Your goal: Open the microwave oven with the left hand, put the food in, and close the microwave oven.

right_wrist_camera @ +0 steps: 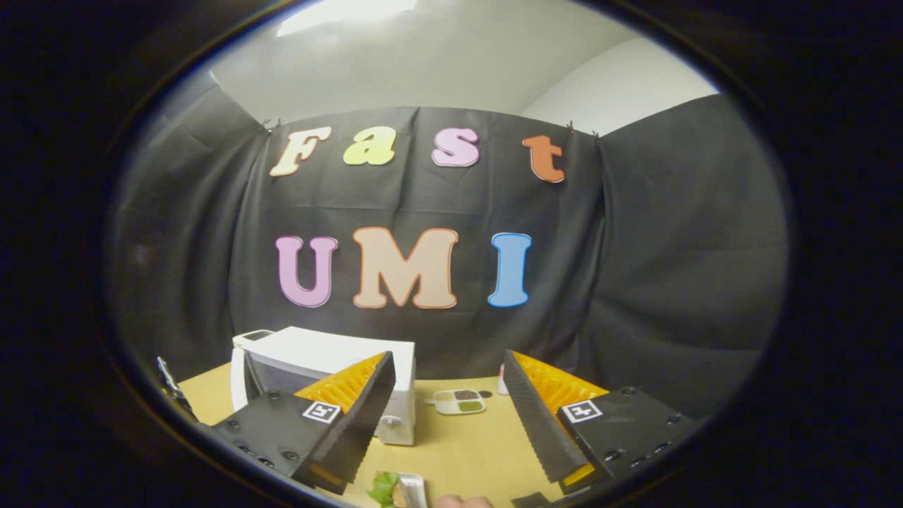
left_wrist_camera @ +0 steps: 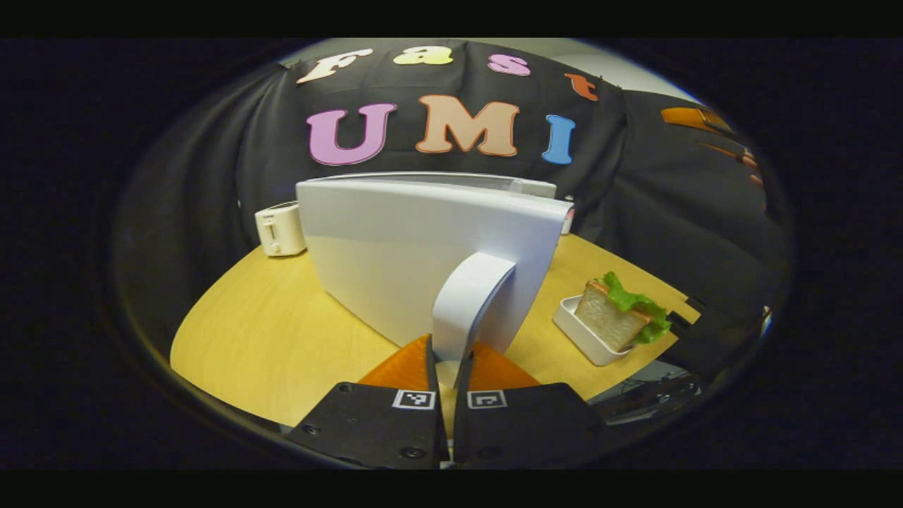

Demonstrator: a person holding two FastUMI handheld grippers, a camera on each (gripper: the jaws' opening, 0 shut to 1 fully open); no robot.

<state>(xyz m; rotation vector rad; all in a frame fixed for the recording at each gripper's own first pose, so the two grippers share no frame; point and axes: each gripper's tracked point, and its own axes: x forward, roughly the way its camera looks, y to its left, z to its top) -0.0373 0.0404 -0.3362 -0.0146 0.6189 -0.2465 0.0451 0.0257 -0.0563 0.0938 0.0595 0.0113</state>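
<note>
Left tongs (left_wrist_camera: pixel 447 367) pinch the door handle (left_wrist_camera: pixel 469 300) of the microwave (left_wrist_camera: pixel 423 247); the door stands swung out. Sandwich (left_wrist_camera: pixel 617 314) sits in a white tray (left_wrist_camera: pixel 585 337) on the table (left_wrist_camera: pixel 268 339), right of the microwave, apart from these tongs. Right tongs (right_wrist_camera: pixel 448 413) are spread wide, empty, above the sandwich.

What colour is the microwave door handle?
White, like the door; the curved microwave door handle shows best in the left gripper view.

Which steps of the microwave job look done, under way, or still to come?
Done: the left tongs have closed on the door handle. Under way: the microwave door stands partly open. Left: the sandwich sits in its tray on the table; the right tongs are open.
</note>
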